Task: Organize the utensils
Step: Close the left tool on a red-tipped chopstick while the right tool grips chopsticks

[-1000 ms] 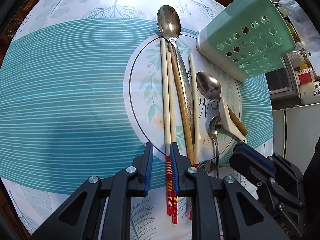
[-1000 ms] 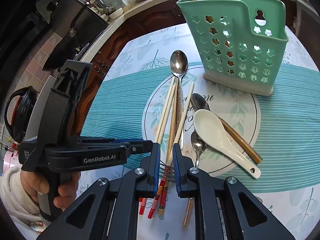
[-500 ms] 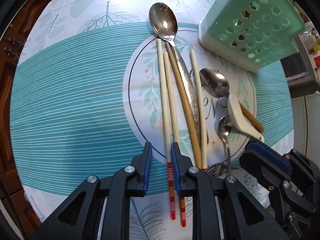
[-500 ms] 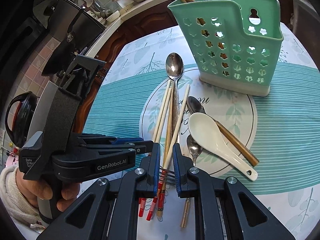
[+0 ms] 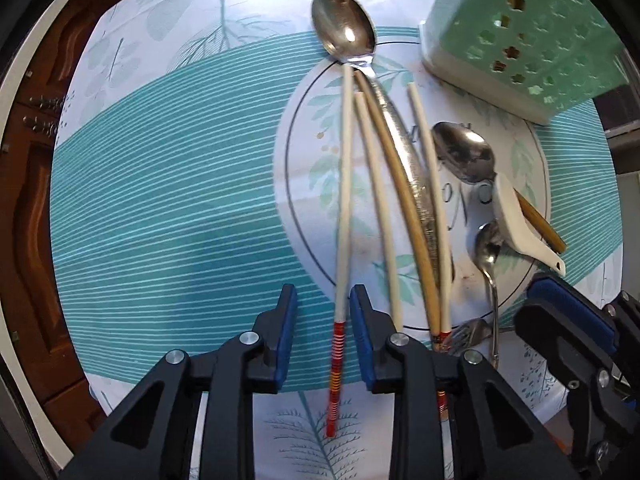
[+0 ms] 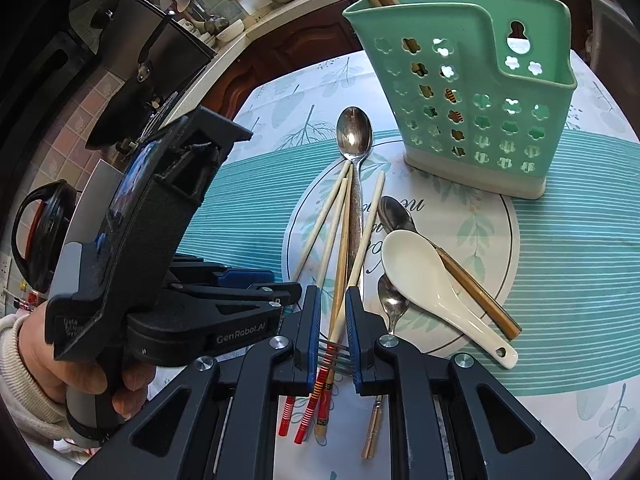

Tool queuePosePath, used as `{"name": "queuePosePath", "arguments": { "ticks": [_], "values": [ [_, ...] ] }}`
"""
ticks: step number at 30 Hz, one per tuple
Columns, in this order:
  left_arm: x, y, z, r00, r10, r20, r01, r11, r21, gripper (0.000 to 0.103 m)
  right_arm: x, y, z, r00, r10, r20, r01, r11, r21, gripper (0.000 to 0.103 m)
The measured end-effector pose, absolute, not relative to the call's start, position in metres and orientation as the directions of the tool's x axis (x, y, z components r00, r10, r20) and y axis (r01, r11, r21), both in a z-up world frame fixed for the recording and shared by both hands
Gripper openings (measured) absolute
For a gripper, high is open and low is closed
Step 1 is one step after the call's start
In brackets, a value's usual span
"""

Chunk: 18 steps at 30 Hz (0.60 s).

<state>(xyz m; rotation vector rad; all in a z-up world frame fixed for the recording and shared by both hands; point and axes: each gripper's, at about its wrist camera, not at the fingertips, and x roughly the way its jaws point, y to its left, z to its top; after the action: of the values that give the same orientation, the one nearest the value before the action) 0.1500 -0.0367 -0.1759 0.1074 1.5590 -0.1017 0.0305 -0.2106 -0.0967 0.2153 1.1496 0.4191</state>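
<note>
Left gripper [image 5: 323, 334] points down, jaws just opening, a red-ended chopstick [image 5: 343, 216] loose between them. Right gripper [image 6: 333, 336] is narrowly parted over fork tines [image 6: 338, 354], pads not visibly pressing. Green holder [image 6: 468, 92] stands beyond.

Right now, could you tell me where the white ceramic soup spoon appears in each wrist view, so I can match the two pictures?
Left wrist view: the white ceramic soup spoon lies at the right edge of the mat, seen nearly side-on, handle toward the lower right.
Right wrist view: the spoon lies right of centre, bowl facing up, handle toward the lower right.
Shared landmark: the green utensil holder, standing at the upper right in both views.
</note>
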Motion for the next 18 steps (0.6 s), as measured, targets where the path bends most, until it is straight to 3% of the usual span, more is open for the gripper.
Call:
{"name": "queuePosePath", "arguments": {
  "ticks": [4, 7, 13, 15, 18],
  "values": [
    [0.160, -0.037, -0.177, -0.043, 0.009, -0.999, 0.145, 0.989, 0.003, 0.028, 0.032, -0.210, -0.094, 0.351, 0.431, -0.831, -0.211, 0.901, 0.378, 0.013],
    [0.173, -0.038, -0.178, -0.092, 0.034, -0.995, 0.144, 0.989, 0.020, 0.038, 0.032, -0.210, -0.093, 0.355, 0.433, -0.828, -0.210, 0.901, 0.381, 0.013],
    [0.199, -0.035, -0.179, -0.141, 0.027, -0.990, 0.122, 0.992, 0.010, 0.038, 0.032, -0.214, -0.092, 0.365, 0.436, -0.823, -0.197, 0.900, 0.390, 0.013],
    [0.206, -0.040, -0.178, -0.135, 0.031, -0.990, 0.138, 0.990, 0.012, 0.035, 0.032, -0.216, -0.091, 0.366, 0.436, -0.822, -0.190, 0.900, 0.393, 0.013],
    [0.213, -0.051, -0.178, -0.137, 0.027, -0.990, 0.170, 0.985, 0.003, 0.021, 0.031, -0.218, -0.091, 0.369, 0.434, -0.822, -0.181, 0.901, 0.394, 0.013]
  ]
}}
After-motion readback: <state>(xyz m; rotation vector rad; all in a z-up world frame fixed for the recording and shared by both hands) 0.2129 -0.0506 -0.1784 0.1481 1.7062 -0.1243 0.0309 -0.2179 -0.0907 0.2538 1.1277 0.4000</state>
